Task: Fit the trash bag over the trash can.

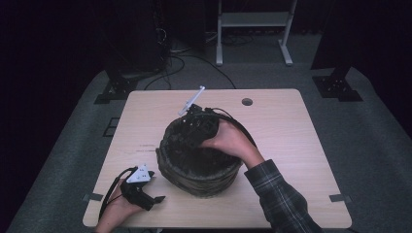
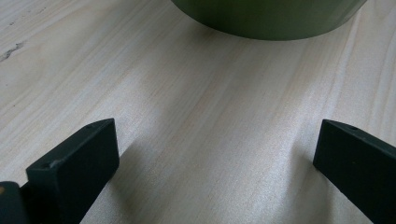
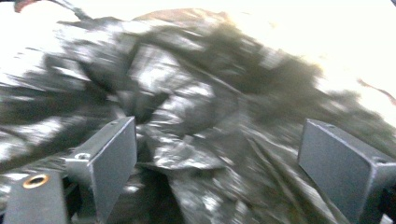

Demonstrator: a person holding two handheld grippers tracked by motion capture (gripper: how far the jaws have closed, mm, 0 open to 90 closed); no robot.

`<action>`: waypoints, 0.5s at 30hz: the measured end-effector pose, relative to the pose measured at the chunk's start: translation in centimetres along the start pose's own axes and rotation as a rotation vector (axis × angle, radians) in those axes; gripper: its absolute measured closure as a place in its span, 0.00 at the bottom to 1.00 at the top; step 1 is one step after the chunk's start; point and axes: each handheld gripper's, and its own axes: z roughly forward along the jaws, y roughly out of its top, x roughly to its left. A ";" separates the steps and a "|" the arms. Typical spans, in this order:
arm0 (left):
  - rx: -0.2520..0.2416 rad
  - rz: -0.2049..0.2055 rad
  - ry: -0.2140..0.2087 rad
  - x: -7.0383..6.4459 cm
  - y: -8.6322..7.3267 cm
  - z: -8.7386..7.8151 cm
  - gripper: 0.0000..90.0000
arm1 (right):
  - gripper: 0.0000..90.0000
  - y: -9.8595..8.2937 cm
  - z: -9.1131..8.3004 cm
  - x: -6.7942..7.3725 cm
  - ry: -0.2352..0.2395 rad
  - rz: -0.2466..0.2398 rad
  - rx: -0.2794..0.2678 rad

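- High view: right gripper reaches down into the green bin at mid-table, working its black bag; left gripper rests beside the bin.
- Left gripper view: jaws spread, empty, over bare table.
- Right gripper view: jaws spread over crinkled bag; a pinch looks next.

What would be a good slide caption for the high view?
Right gripper reaches into a black-lined green bin while the left gripper rests on the table.
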 end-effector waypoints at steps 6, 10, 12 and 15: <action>0.000 0.001 0.000 0.0 0.0 0.0 0.00 | 0.12 -0.6 1.2 -1.3 -0.050 0.045 0.073; 0.000 0.001 0.000 0.0 0.0 0.0 0.00 | 0.13 -0.3 1.8 -1.2 -0.057 0.053 0.117; 0.000 0.001 0.000 0.0 0.0 0.0 0.00 | 0.13 -0.2 2.4 -1.1 -0.071 0.048 0.160; 0.000 0.001 0.000 0.0 0.0 0.0 0.00 | 0.13 -0.1 2.5 -1.0 -0.069 0.039 0.162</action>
